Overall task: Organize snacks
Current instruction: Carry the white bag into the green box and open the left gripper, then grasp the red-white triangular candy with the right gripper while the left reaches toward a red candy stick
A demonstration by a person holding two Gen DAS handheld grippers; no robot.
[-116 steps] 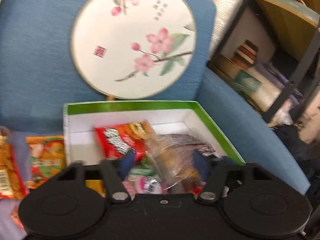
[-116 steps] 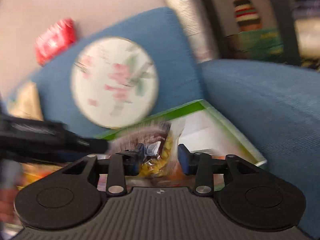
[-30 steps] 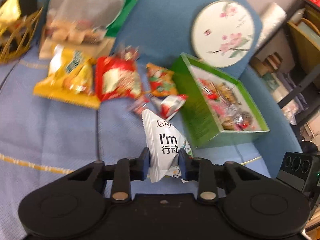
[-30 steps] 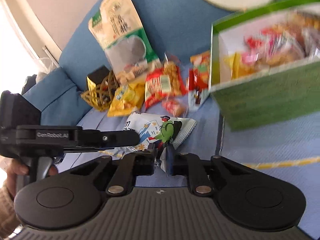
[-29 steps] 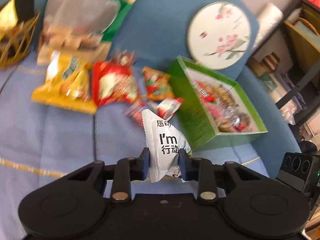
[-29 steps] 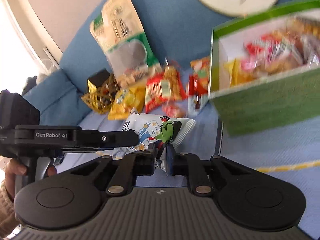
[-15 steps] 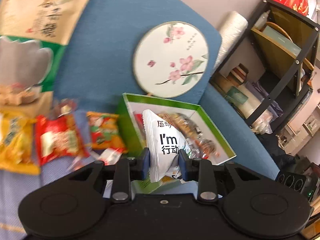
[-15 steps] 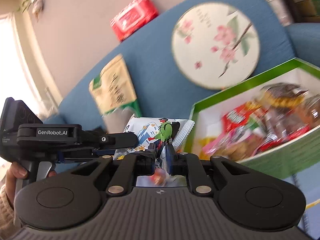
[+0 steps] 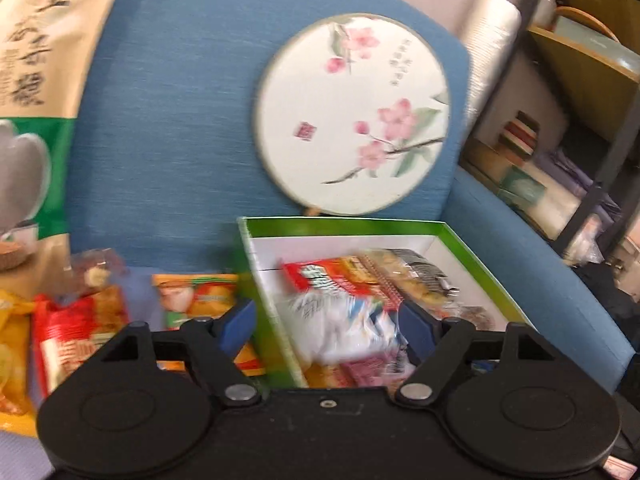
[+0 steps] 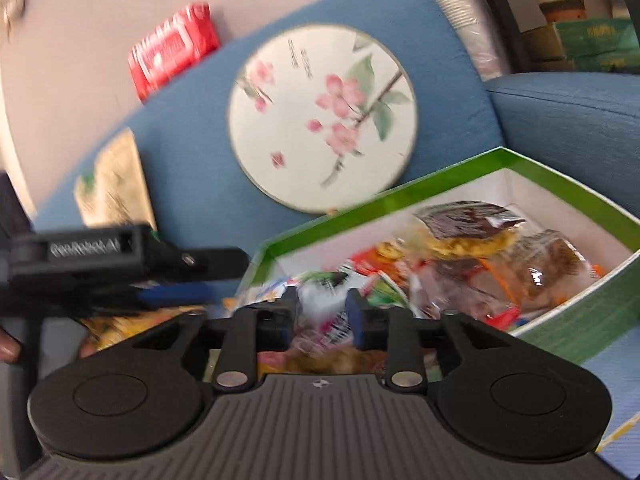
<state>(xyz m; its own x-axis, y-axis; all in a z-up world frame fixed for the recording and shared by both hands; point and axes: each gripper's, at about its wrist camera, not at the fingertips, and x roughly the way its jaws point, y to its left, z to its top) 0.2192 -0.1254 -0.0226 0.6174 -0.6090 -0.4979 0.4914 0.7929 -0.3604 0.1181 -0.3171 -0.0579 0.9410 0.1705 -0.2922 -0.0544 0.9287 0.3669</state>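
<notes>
The green box [image 9: 340, 225] with a white inside sits on the blue sofa and holds several snack packets. The white "I'm" packet [image 9: 344, 328] lies blurred in the box, between the wide-open fingers of my left gripper [image 9: 326, 320]. In the right wrist view the box [image 10: 580, 316] is at right, and the white packet [image 10: 320, 296] shows between the fingers of my right gripper [image 10: 322, 312], which stand partly apart around it. The left gripper's body [image 10: 100, 256] shows at left.
Loose snacks lie left of the box: an orange packet [image 9: 196, 300], a red packet [image 9: 76, 332], a yellow one [image 9: 12, 356]. A large green-and-tan bag [image 9: 36, 80] and a round painted fan [image 9: 352, 116] lean on the sofa back. A metal shelf [image 9: 592, 120] stands at right.
Both grippers carried the white packet over the green box. The left gripper has opened wide and let it go into the box; the right gripper's fingers have spread from their tight pinch.
</notes>
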